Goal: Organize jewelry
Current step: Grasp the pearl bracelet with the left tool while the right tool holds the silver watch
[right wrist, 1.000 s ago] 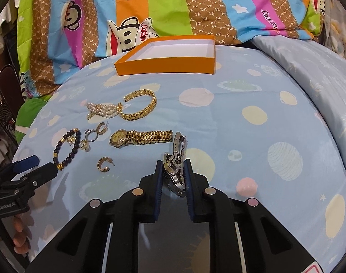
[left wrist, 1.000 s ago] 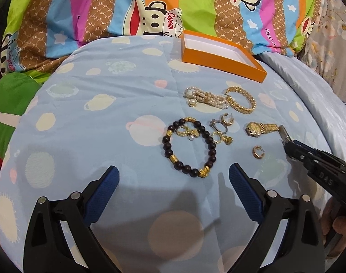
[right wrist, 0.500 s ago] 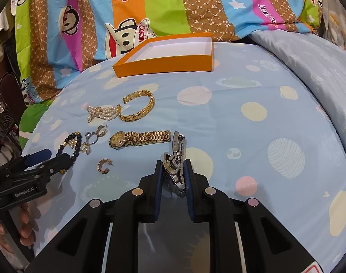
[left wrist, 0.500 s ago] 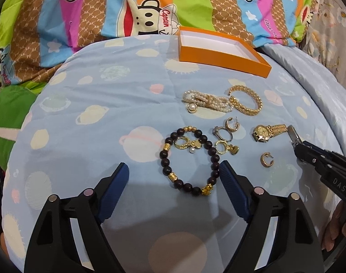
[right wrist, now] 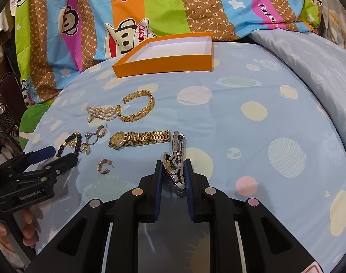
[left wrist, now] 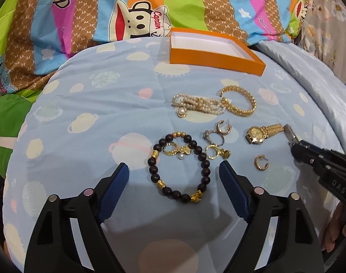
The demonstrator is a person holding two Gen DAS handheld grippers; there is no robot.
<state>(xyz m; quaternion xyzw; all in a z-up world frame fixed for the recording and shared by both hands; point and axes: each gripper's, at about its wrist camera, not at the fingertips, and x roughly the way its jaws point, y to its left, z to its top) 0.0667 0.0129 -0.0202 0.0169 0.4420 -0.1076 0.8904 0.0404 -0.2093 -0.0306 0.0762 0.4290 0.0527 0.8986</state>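
Observation:
Jewelry lies spread on a blue planet-print quilt. My left gripper (left wrist: 174, 168) is open, its blue pads (left wrist: 118, 182) standing on either side of the near half of a dark beaded bracelet (left wrist: 202, 166) without touching it. Small gold charm earrings (left wrist: 176, 151) lie inside that bracelet. My right gripper (right wrist: 173, 163) is shut on a silver watch (right wrist: 178, 141), held just above the quilt, with its strap sticking out forward. In the left wrist view the right gripper (left wrist: 295, 146) sits at the right, beside a gold watch (left wrist: 254, 134). An empty orange box (left wrist: 213, 60) stands at the back.
A pearl bracelet (left wrist: 200, 103) and a gold chain bracelet (left wrist: 238, 111) lie touching below the box. Hoop earrings and a ring (left wrist: 218, 132) sit mid-quilt, and a lone gold hoop (left wrist: 260, 162) lies near the right gripper. A striped cartoon pillow (left wrist: 138, 11) backs the bed.
My left gripper has moved forward so the beaded bracelet now lies between its pads, and its jaws have narrowed somewhat. The right gripper and its silver watch have stayed put.

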